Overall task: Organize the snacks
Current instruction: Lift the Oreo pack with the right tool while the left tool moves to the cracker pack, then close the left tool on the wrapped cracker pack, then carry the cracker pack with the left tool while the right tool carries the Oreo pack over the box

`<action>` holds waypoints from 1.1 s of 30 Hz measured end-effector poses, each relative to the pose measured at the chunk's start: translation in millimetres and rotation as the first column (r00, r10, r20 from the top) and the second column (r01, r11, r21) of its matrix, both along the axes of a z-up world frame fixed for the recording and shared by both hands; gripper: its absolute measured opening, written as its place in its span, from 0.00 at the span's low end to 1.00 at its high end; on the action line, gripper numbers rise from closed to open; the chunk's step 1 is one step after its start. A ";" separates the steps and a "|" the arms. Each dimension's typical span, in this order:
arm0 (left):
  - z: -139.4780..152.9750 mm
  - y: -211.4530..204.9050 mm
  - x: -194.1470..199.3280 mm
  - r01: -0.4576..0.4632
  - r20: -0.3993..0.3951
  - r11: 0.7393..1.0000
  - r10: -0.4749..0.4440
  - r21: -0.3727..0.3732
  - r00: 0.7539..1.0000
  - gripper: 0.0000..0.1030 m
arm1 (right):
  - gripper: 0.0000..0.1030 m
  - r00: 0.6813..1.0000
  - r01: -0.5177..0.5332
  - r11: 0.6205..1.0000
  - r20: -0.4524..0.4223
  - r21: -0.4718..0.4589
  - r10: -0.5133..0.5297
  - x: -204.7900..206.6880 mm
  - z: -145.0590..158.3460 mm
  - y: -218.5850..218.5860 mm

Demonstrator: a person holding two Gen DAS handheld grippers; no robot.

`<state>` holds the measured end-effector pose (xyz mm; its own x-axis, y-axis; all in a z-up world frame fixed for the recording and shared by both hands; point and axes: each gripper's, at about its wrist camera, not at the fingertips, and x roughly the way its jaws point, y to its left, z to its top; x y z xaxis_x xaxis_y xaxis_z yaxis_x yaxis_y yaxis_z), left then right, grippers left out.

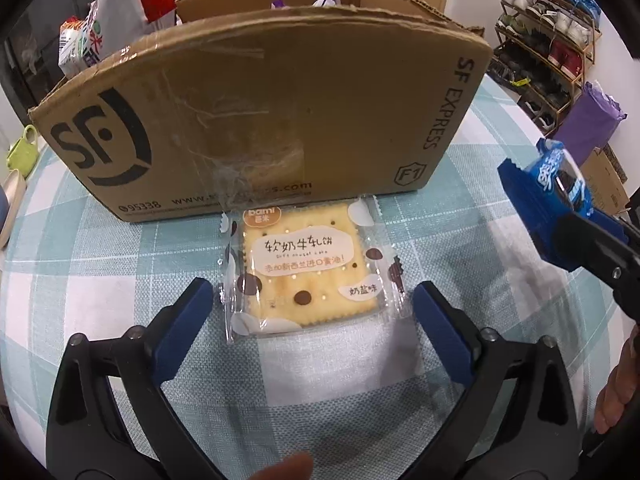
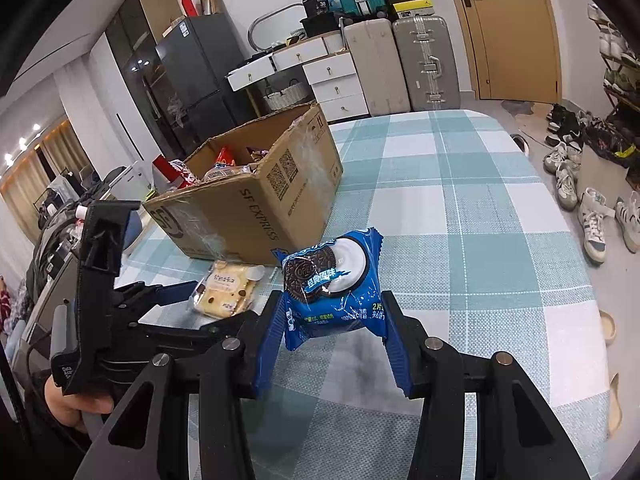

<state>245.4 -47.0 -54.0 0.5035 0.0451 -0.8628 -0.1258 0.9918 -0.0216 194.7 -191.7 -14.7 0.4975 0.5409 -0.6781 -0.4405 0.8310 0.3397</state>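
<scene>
On the teal-and-white checked tablecloth [image 1: 460, 208], just before the brown cardboard shipping box [image 1: 280, 120], lies the clear-wrapped square cracker packet [image 1: 310, 268]. My left gripper [image 1: 314, 320] stands wide, its blue pads either side of the packet's near edge, not touching. My right gripper [image 2: 332, 332] is clamped on the blue cream-cookie packet [image 2: 332, 280], held above the table. Closing too shallow could pinch only the wrapper's crimped edge, and the flat packet might slide toward the box.
</scene>
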 end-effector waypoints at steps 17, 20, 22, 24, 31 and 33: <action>14.1 4.4 -33.7 0.076 0.068 0.996 -0.073 -0.045 0.995 0.57 | 0.46 1.000 -0.008 1.000 0.013 -0.002 0.008 0.9 1.6 5.3; 19.4 2.0 -46.8 0.088 0.084 0.995 -0.084 -0.050 0.993 0.57 | 0.46 1.000 -0.007 1.000 0.022 0.002 0.007 -0.8 4.8 4.9; 26.8 2.4 -56.1 0.091 0.097 0.995 -0.086 -0.046 0.992 0.57 | 0.46 0.999 -0.009 1.000 0.031 0.004 0.008 -3.1 7.5 4.8; 34.4 0.3 -62.7 0.095 0.107 0.994 -0.090 -0.046 0.990 0.57 | 0.46 0.999 -0.011 1.000 0.043 0.008 0.010 -5.9 11.2 4.4; 71.0 8.3 -86.9 0.092 0.170 0.995 -0.083 -0.045 0.982 0.57 | 0.46 0.995 -0.026 0.999 0.094 0.022 0.024 -15.8 27.2 7.3; 83.4 12.3 -94.1 0.089 0.190 0.995 -0.079 -0.045 0.979 0.57 | 0.46 0.994 -0.034 0.999 0.109 0.027 0.031 -19.2 32.2 8.9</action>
<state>151.2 -34.8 29.4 0.6568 -0.0470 -0.7526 -0.0312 0.9955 -0.0895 175.4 -182.8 17.6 0.5492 0.5764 -0.6051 -0.5030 0.8062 0.3115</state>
